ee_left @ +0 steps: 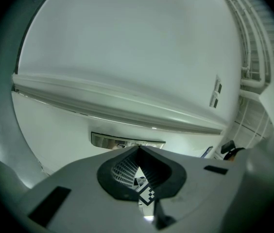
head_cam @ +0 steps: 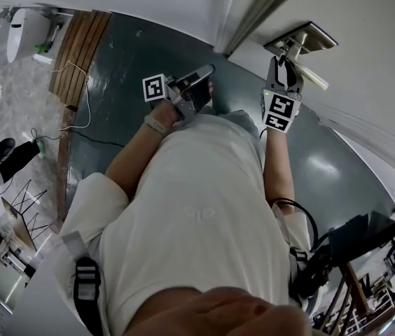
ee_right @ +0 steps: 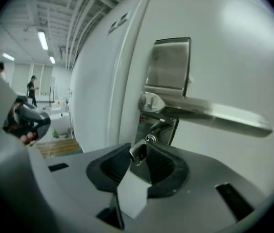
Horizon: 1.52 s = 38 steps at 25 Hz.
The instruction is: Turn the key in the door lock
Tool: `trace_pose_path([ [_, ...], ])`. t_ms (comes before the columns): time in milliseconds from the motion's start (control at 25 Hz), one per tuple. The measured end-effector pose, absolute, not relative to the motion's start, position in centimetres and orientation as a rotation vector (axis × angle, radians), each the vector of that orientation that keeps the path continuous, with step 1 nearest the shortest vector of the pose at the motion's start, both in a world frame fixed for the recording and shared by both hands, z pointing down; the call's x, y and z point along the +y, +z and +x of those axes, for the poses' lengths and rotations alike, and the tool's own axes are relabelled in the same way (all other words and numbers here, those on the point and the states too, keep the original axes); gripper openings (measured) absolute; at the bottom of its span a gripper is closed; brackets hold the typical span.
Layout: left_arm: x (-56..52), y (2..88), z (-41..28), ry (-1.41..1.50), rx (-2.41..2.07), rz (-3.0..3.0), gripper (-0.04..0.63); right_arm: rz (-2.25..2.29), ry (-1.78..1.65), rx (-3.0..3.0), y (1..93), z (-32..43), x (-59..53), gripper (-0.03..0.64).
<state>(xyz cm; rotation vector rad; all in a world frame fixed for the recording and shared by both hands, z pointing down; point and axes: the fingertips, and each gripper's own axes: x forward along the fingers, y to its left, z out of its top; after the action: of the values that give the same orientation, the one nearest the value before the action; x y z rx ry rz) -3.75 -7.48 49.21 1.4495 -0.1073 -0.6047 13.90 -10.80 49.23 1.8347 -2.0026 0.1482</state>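
A steel lock plate (ee_right: pixel 168 81) with a lever handle (ee_right: pixel 214 113) sits on the white door. Below the handle is the round keyhole (ee_right: pixel 150 139). A silver key (ee_right: pixel 138 152) reaches toward it, and my right gripper (ee_right: pixel 139 154) is shut on the key's head. A white tag (ee_right: pixel 132 193) hangs from the key between the jaws. In the head view my right gripper (head_cam: pixel 283 67) is up against the lock plate (head_cam: pixel 302 39). My left gripper (head_cam: pixel 201 75) is held off to the left of the door's edge, shut and empty, and its jaws meet at the tip in the left gripper view (ee_left: pixel 139 152).
The door frame (head_cam: pixel 253 16) runs diagonally left of the lock. On the dark floor lie wooden planks (head_cam: pixel 78 47) and a thin cable (head_cam: pixel 78 110). A white fixture (head_cam: pixel 26 30) stands at the far left. People (ee_right: pixel 31 87) stand far off in the hall.
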Motion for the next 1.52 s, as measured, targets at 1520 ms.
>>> trace_pose_path([
  [1520,-7.2,50.5,-3.9,-0.611,-0.151,1.404,0.009,1.770,2.803,-2.673,51.3,15.7,-10.1,0.040],
])
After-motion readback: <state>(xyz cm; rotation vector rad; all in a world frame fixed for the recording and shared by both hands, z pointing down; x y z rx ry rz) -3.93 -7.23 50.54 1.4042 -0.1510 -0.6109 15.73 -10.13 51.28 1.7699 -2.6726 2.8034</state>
